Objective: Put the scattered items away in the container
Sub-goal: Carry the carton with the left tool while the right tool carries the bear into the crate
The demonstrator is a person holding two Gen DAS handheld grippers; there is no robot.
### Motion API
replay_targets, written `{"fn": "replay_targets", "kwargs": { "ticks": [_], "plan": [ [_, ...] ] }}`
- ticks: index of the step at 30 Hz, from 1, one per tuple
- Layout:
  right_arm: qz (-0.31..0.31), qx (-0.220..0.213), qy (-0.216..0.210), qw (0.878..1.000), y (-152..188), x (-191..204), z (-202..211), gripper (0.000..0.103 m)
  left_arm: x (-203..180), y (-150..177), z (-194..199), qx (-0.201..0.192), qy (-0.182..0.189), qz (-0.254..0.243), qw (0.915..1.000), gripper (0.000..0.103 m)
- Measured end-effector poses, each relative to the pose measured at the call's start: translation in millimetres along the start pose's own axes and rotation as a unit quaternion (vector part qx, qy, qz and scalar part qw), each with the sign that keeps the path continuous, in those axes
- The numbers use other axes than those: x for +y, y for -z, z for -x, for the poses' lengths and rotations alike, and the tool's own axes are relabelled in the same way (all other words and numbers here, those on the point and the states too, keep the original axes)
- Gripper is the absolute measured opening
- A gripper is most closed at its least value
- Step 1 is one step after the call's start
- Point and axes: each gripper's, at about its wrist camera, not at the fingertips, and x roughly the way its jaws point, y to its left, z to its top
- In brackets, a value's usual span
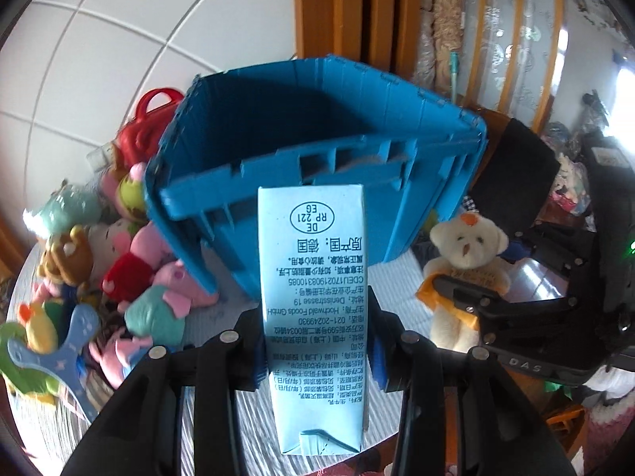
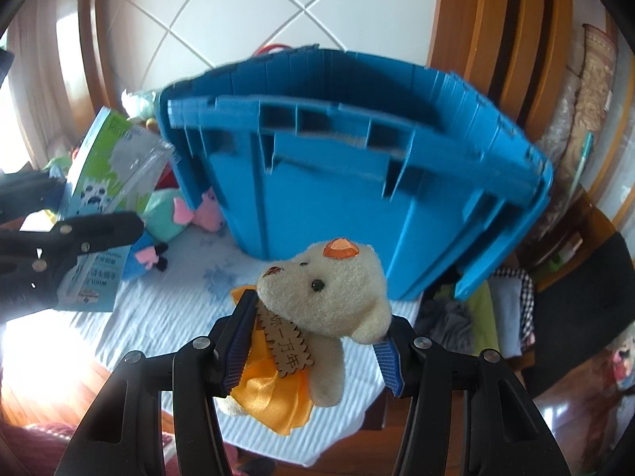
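A blue plastic crate (image 1: pixel 317 150) stands on the table, also in the right wrist view (image 2: pixel 357 182). My left gripper (image 1: pixel 317 353) is shut on a light blue milk carton (image 1: pixel 313 297), held upright in front of the crate; the carton also shows in the right wrist view (image 2: pixel 107 182). My right gripper (image 2: pixel 313 341) is shut on a cream teddy bear (image 2: pixel 325 297) in a yellow dress with a wooden tag, held just before the crate's near wall. The bear also shows in the left wrist view (image 1: pixel 464 265).
A pile of plush toys (image 1: pixel 119 269) lies left of the crate, with a red toy bag (image 1: pixel 147 127) behind. A pink and green plush (image 2: pixel 178 210) lies by the crate's left corner. Clothes (image 2: pixel 476 309) lie at its right. The tablecloth (image 2: pixel 178 301) is striped white.
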Motion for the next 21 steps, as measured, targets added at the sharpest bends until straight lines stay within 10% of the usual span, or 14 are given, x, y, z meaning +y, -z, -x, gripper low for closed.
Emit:
{"fn": "replay_targets", "kwargs": {
  "ticks": [11, 21],
  "plan": [
    [0.014, -0.022, -0.023, 0.999, -77.0, -12.4, 28.8, 0.054, 30.1, -96.2, 16.8, -0.006, 0.058, -0.035, 0.9977, 0.038],
    [0.009, -0.023, -0.004, 1.000, -160.0, -52.3, 16.7, 0.054, 44.1, -172.3, -23.7, -0.001, 0.022, -0.023, 0.9995, 0.039]
  ]
}}
